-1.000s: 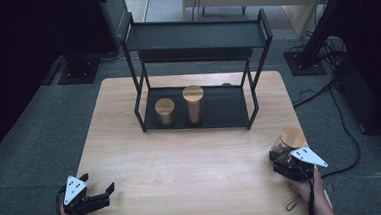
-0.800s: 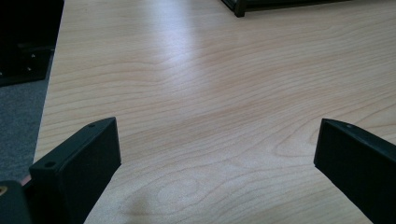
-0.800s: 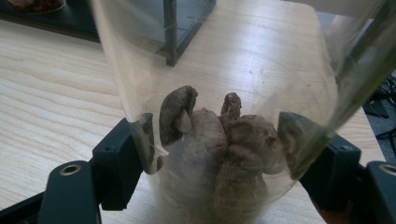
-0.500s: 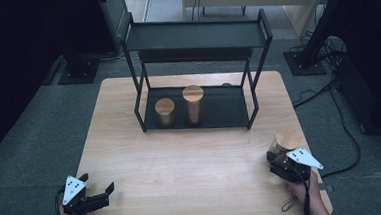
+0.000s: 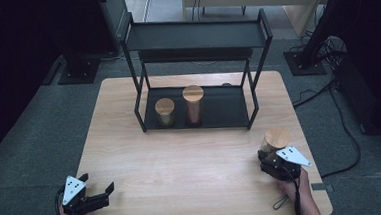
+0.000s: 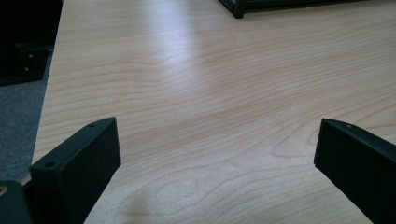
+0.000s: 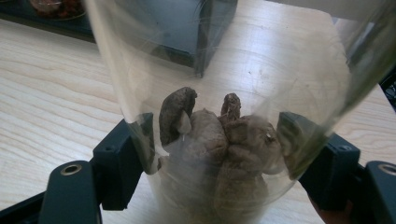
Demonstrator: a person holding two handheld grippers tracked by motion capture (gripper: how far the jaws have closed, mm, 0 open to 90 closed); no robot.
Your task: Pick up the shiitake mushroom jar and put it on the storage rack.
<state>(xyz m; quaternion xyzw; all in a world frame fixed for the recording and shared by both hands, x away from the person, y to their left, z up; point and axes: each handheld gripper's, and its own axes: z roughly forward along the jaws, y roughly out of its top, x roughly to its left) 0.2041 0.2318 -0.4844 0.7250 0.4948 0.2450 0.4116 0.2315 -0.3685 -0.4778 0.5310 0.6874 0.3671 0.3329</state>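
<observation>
Glass jar (image 5: 275,141) with a wooden lid stands at the desk's (image 5: 192,162) near right corner, clasped low on its wall between the two black jaws of the right tool (image 5: 274,158), which a hand (image 5: 296,191) steadies from behind. Seen from the right gripper view, the jar (image 7: 224,116) sits squarely between the jaws, its clear wall pressed by both pads, with brown, knobbly dried pieces (image 7: 219,140) heaped in its bottom. Well away to that tool's left, the left tool (image 5: 91,196) rests at the desk's opposite near corner, released, its jaws spread wide over bare wood in the left gripper view. Far ahead of both tools, a black two-tier rack (image 5: 196,72) stands at the back of the desk, its lower shelf carrying a short jar (image 5: 164,111) and, just beside it, a taller jar (image 5: 194,105), both wooden-lidded.
</observation>
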